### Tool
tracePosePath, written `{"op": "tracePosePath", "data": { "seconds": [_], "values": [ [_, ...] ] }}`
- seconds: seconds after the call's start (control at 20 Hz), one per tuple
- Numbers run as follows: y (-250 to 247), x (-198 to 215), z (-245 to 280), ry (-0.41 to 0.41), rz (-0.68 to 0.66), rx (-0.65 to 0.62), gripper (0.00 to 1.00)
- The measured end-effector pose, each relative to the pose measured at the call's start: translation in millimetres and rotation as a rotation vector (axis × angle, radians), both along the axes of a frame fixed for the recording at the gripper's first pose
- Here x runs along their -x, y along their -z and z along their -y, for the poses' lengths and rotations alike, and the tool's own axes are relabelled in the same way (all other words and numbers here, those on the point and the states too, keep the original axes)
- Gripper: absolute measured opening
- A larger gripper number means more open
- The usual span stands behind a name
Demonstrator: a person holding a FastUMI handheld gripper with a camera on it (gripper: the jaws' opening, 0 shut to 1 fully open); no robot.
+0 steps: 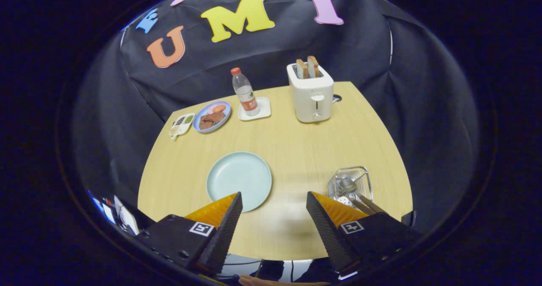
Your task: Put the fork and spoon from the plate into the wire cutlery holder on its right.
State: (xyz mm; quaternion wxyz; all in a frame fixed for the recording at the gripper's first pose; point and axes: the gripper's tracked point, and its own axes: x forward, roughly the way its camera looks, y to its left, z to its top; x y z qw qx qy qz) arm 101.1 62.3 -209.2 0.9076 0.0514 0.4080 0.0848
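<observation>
I see the wooden bench spread out ahead of me, its far edge against the dark cloth wall. At the back stands a white toaster with two slices of bread poking out of its slots. To its left a water bottle stands upright on a small white tray, then a blue plate of food, then a little divided dish near the bench's left edge.

Closer to me, the pale green plate lies bare, just beyond my left finger, whose tip overlaps its near rim. Well to its right sits the wire cutlery holder, just ahead of my right finger. The spoon and fork are already inside it, leaning, their handles slanting towards the holder's near right corner.

My gripper hangs above the near part of the bench with its fingers spread wide, nothing between them but bare wood.
</observation>
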Motion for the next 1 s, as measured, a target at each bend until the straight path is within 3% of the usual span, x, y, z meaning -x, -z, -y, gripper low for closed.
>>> {"op": "tracePosePath", "data": {
  "seconds": [0.25, 0.55, 0.7, 1.0],
  "values": [
    [-66, 4, -36, -0.011, 0.244, 0.056, 0.92],
    [-159, 23, -45, 0.068, 0.615, 0.064, 0.92],
    [-175, 43, -53, 0.049, 0.702, 0.067, 0.93],
    [-210, 79, -43, 0.103, 0.904, 0.138, 0.95]
  ]
}}
